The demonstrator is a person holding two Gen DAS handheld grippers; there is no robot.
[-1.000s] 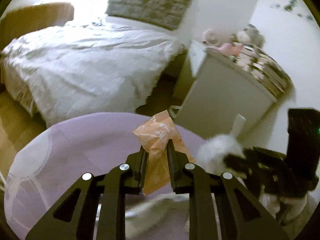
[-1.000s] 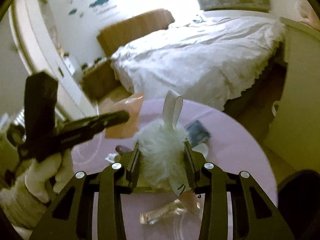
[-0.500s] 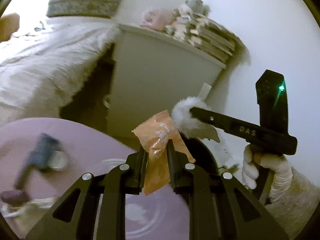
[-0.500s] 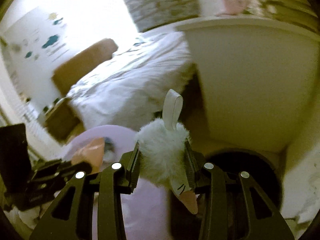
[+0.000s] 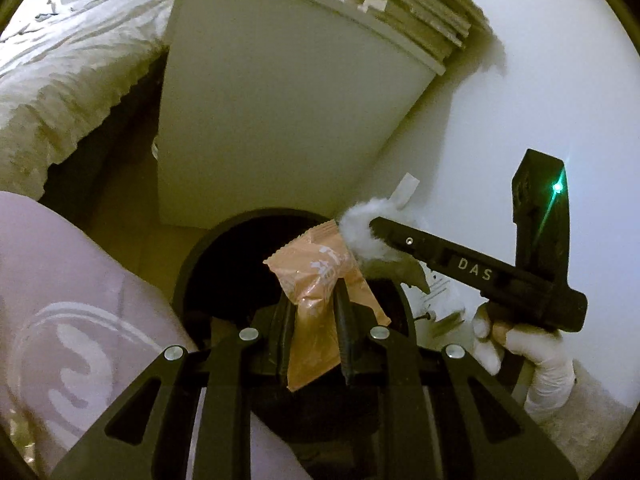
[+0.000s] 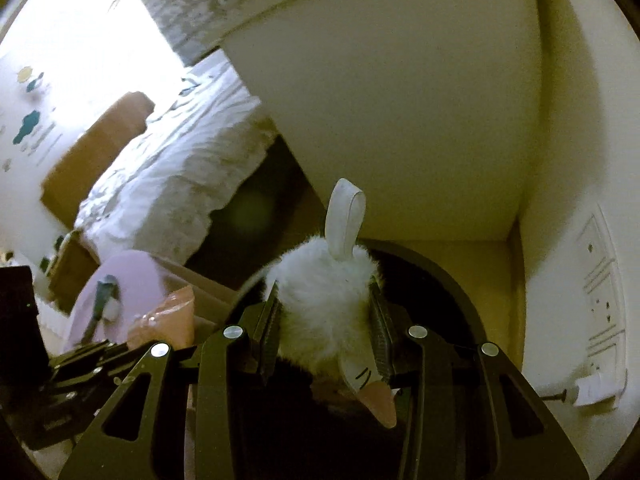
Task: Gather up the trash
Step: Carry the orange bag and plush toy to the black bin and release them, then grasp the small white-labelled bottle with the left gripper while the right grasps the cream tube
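My left gripper (image 5: 312,300) is shut on an orange snack wrapper (image 5: 318,280), held over the dark round trash bin (image 5: 200,256) on the floor. My right gripper (image 6: 326,312) is shut on a white fluffy toy-like piece (image 6: 324,300) with a white loop and a pink tip, also above the black bin (image 6: 448,276). In the left wrist view the right gripper (image 5: 380,236) with its fluffy piece (image 5: 360,232) hangs just right of the wrapper, a gloved hand (image 5: 536,356) holding it. The right wrist view shows the wrapper (image 6: 168,316) at lower left.
A white cabinet (image 5: 272,112) stands right behind the bin, with stacked books (image 5: 412,4) on top. A bed with white bedding (image 5: 60,68) lies to the left. The lilac round table (image 5: 72,312) is at the left, a wall with a socket (image 6: 600,280) at the right.
Both grippers swung from above the lilac table to the right and down, and now hang over the dark bin by the cabinet, still gripping the wrapper and the fluffy piece.
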